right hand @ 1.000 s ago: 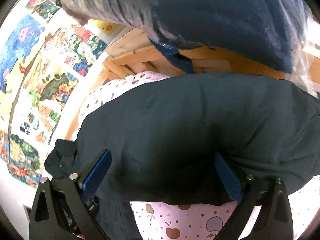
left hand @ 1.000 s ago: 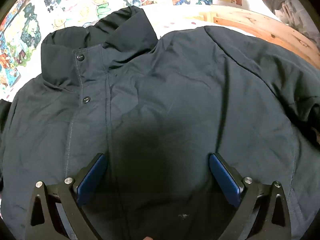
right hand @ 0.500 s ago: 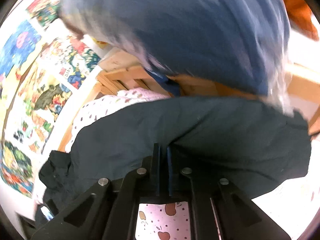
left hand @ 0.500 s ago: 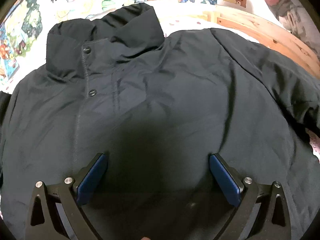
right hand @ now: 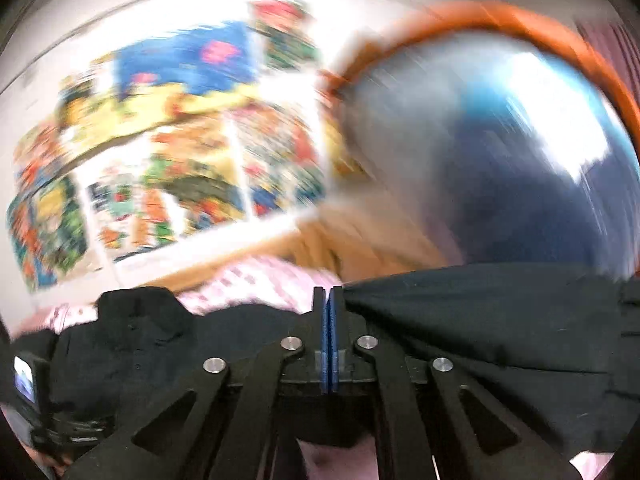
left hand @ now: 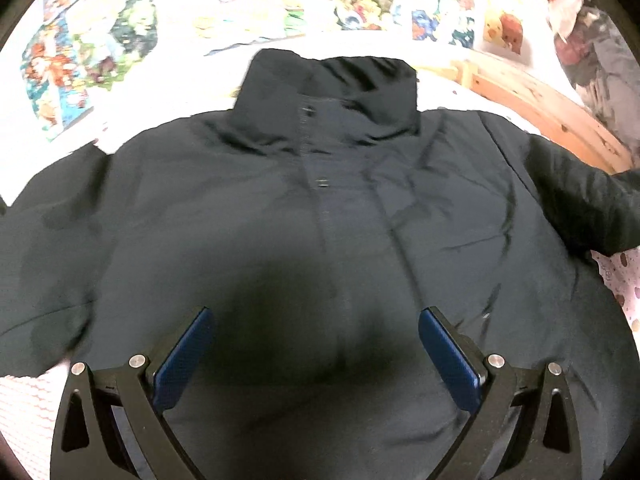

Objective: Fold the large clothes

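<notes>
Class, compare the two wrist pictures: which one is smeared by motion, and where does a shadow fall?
Right wrist view: heavily motion-blurred posters, only the tongs sharp. Left wrist view: mild blur, fisheye-curved edges, a dark shadow on the jacket between the tongs.

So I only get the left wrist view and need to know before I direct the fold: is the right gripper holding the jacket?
Observer: Yes. The right gripper is shut on the jacket, with dark fabric pulled taut from the closed pads.
Operator: Which part has it got?
Observer: Cannot tell; that view is badly motion-blurred.
Operator: Anything near it I can't see?
Observer: A big blue bundle in shiny plastic fills the upper right, above the jacket.
</notes>
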A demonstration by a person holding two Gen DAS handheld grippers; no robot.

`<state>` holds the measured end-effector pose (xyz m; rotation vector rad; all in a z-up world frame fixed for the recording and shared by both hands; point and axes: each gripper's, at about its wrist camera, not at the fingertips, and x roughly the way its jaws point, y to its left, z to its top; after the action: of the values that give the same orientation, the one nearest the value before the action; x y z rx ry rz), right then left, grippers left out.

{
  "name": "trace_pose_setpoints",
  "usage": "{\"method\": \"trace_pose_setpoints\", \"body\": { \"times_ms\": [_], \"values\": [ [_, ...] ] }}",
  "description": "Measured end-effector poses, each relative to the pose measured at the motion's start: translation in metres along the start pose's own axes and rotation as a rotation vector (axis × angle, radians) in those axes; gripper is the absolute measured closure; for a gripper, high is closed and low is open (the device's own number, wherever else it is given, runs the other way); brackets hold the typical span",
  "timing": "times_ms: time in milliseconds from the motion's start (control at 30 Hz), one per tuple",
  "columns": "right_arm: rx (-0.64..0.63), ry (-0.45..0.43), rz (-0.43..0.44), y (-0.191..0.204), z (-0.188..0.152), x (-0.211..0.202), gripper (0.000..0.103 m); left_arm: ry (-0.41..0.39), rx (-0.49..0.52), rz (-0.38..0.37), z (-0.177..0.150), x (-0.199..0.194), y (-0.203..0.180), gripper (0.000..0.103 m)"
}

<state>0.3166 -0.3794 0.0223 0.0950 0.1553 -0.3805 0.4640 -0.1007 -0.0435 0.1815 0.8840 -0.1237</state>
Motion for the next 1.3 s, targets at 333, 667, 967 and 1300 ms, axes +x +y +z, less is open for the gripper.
{"method": "trace_pose_setpoints", "body": {
  "times_ms": [333,667,967,1300],
  "values": [
    [-0.156,0.16,0.219,0.119,-0.007,0.021,0.102,-0.001,-0.123,0.042,-0.024,-0.021,0.081,0.0],
    [0.649,0.643,0.058,-0.057,-0.132,-0.012,0.024,-0.01,-0.079,-0.001,-0.017,-0.01,0.063,0.0],
    [1.012,0.571,-0.048,-0.151,-0.167,-0.019,0.03,0.044,-0.019,-0.055,-0.014,0.013,0.021,0.0],
    [0.631,0.318,-0.123,-0.155,-0.073,0.015,0.089,0.018,-0.024,-0.048,-0.017,-0.006,0.029,0.0]
  ]
}}
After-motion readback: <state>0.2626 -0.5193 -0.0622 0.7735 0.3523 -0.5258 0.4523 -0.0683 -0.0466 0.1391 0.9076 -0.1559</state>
